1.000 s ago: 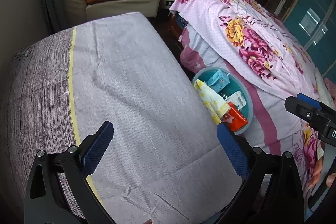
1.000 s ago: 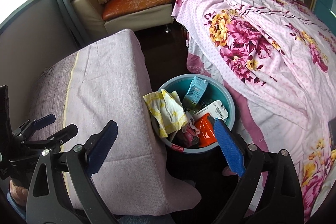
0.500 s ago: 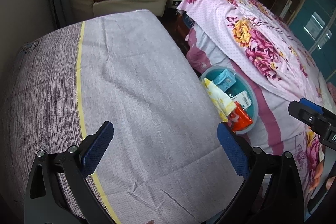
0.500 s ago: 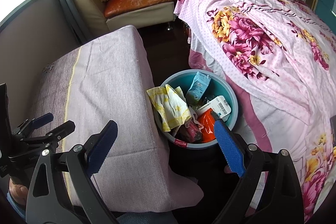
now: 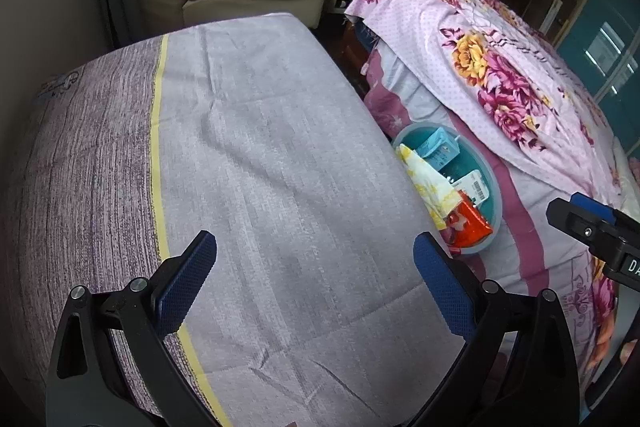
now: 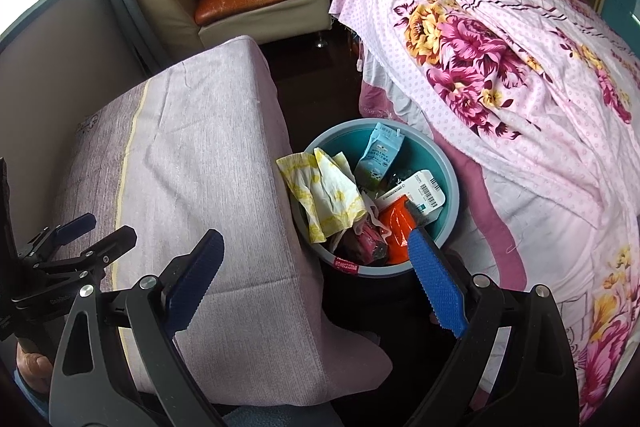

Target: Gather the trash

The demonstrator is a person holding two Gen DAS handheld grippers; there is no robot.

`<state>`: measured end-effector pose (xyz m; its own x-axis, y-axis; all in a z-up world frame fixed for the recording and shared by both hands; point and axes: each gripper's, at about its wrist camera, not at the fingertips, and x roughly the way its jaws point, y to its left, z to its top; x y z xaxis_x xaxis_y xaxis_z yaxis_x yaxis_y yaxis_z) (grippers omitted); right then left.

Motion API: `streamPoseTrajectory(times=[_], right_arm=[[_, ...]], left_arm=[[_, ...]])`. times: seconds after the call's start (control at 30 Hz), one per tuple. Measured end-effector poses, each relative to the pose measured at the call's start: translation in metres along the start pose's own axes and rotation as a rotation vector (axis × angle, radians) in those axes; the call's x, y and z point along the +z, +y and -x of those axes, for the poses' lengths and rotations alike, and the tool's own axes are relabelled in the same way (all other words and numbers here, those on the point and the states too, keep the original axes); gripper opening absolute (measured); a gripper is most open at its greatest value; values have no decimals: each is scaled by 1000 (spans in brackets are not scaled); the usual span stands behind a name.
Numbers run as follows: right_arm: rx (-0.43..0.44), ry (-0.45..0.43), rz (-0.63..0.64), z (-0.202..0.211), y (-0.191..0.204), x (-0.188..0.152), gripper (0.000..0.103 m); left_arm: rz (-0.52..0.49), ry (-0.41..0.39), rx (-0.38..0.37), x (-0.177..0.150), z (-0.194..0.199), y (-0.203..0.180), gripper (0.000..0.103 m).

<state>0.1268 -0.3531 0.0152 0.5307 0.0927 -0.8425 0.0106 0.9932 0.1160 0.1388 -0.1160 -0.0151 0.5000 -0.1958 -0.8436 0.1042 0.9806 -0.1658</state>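
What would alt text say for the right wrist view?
An open, empty right gripper hovers over a teal trash bin stuffed with wrappers, including a yellow-patterned tissue draped over its rim. The bin stands between a cloth-covered table and a floral bedspread.

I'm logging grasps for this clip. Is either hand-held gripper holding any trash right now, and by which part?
Nothing is held. The left hand-held gripper is open over the cloth-covered table, and the right hand-held gripper is open above the trash bin.
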Motion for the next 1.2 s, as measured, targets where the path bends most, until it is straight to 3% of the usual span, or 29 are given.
streamPoseTrajectory(times=[1.2], right_arm=[[-19,19,5,-11,-3,-3,89]], left_arm=[[-22,-14,16,-5,-3,2,99]])
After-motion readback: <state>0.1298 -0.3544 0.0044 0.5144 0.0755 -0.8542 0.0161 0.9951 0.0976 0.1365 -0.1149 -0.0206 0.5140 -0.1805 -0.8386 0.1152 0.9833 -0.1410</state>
